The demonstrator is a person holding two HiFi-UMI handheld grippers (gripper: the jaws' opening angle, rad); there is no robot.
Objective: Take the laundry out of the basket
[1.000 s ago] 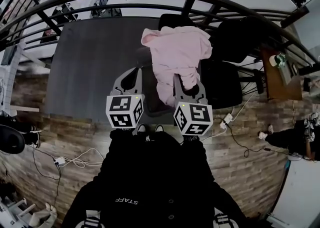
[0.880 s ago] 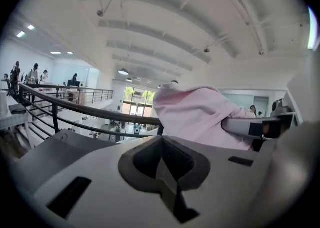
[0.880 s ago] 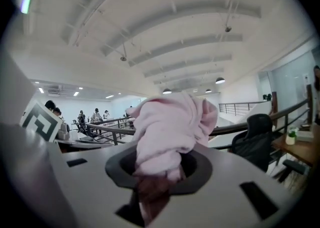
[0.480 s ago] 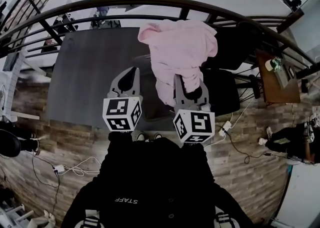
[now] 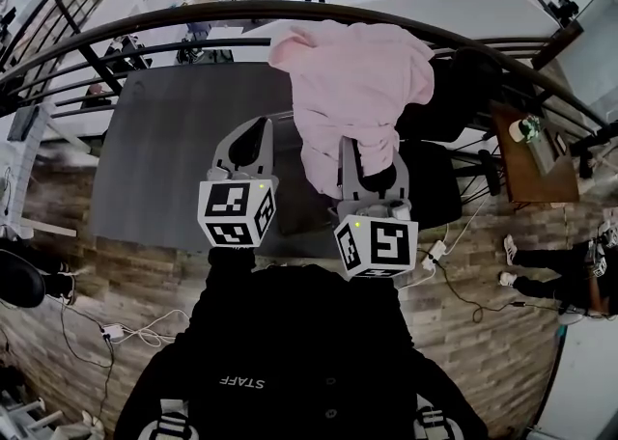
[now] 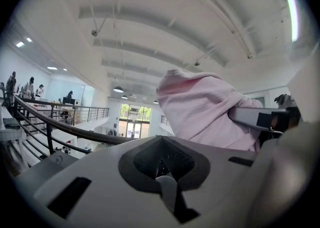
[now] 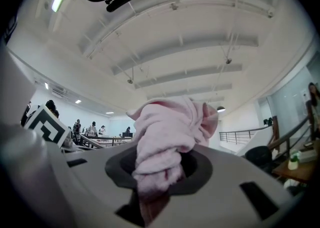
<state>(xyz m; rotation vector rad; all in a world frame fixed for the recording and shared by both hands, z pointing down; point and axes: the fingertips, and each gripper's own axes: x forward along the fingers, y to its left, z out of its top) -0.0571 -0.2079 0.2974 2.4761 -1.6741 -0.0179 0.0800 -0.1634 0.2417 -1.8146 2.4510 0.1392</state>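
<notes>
So the pink garment (image 5: 352,91) is up in the air right now, bunched and hanging over the far edge of the dark tabletop (image 5: 164,158), close to the curved railing (image 5: 290,9). The right gripper (image 5: 370,170) has it. Its fingers (image 7: 240,182) are squeezed onto a twisted wad of the pink cloth, only a little apart because of the fabric pinched between them. My guess is it's held that high so the loose end hangs free and doesn't drag.

The left gripper (image 5: 259,127) sits just beside it at about the same height. Its fingers (image 6: 100,182) are pressed together with nothing in them, and they aren't touching the cloth. To me it looks parked there, ready to help spread or catch the garment.

As for the basket, I honestly can't pick it out. There are dark shapes (image 5: 435,178) under and to the right of the garment, but I can't tell if they're a basket or chairs, or whether any laundry is left inside. Either way, this piece looks like it's out.
</notes>
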